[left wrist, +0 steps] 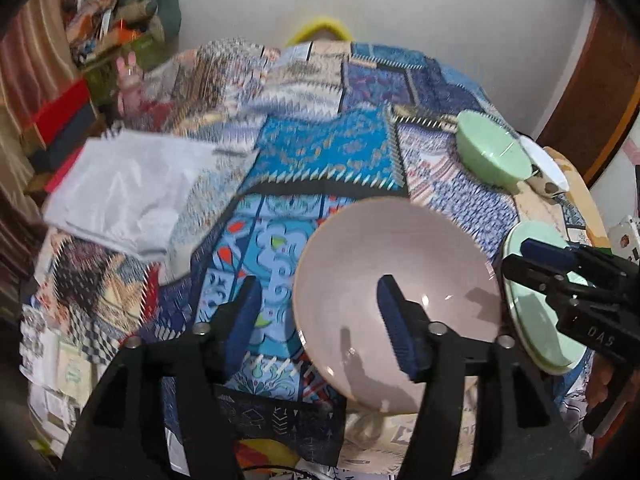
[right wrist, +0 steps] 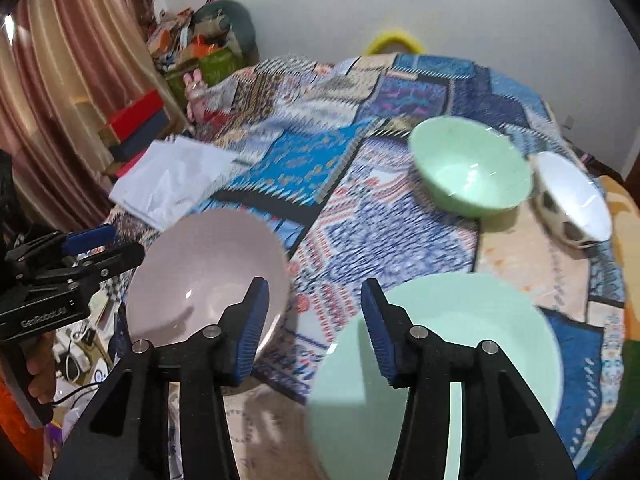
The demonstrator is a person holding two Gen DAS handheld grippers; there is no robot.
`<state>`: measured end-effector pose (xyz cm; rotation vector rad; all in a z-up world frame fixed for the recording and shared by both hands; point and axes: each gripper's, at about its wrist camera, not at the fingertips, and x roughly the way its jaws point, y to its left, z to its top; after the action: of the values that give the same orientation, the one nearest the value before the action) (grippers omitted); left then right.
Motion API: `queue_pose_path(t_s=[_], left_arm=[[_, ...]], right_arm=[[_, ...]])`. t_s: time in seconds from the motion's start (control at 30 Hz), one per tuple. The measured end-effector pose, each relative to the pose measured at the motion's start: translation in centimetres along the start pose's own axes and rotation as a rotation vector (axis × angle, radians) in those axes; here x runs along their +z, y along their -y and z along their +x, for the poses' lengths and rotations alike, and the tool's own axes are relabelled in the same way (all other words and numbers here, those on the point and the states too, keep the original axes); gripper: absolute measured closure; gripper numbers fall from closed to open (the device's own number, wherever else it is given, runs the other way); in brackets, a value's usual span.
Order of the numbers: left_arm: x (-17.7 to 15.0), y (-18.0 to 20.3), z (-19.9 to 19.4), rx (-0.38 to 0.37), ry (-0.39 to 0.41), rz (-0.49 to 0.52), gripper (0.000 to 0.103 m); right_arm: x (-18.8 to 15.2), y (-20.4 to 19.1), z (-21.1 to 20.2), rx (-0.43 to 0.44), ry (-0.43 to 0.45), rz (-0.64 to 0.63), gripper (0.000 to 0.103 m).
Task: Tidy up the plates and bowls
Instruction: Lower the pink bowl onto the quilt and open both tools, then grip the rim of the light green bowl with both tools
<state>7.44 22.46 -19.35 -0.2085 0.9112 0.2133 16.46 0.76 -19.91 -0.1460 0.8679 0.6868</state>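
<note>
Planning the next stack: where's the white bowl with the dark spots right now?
In the right wrist view the white spotted bowl sits far right on the table, tilted, right beside the green bowl, beyond the green plate.

a pale pink bowl (left wrist: 400,300) sits upright and empty on the patterned cloth at the near left. just to its right lies a mint green plate (right wrist: 460,344), also empty, flat on the cloth. farther back to the right stands a mint green bowl (right wrist: 470,170), upright and empty, and close beside it on the right a white bowl (right wrist: 572,196) with dark patches outside, tilted.
</note>
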Motion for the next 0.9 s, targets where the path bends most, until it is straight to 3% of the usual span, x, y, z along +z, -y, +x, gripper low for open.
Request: queue_pose_path(t_s=[0.1,0.23,0.57,0.9], left_arm=[[0.9,1.2,-1.1,-0.001,0.039,0.022,0.032],[2.2,2.9,-2.1,-0.025,0.087,0.036,0.014],[5.9,7.6,-1.8,-0.082,0.137,0.078,0.009],[9.8,11.7,2.0,-0.114,0.125,0.129,0.009]], right_arm=[[0.3,1.4,-1.1,-0.017,0.032,0.023,0.047],[0.7,3.3,-2.3,-0.049,0.066,0.041,0.045],[2.2,8.6,-3.6,-0.124,0.124,0.1,0.039],[3.4,12.4,-1.9,-0.166,0.131,0.159,0.038]])
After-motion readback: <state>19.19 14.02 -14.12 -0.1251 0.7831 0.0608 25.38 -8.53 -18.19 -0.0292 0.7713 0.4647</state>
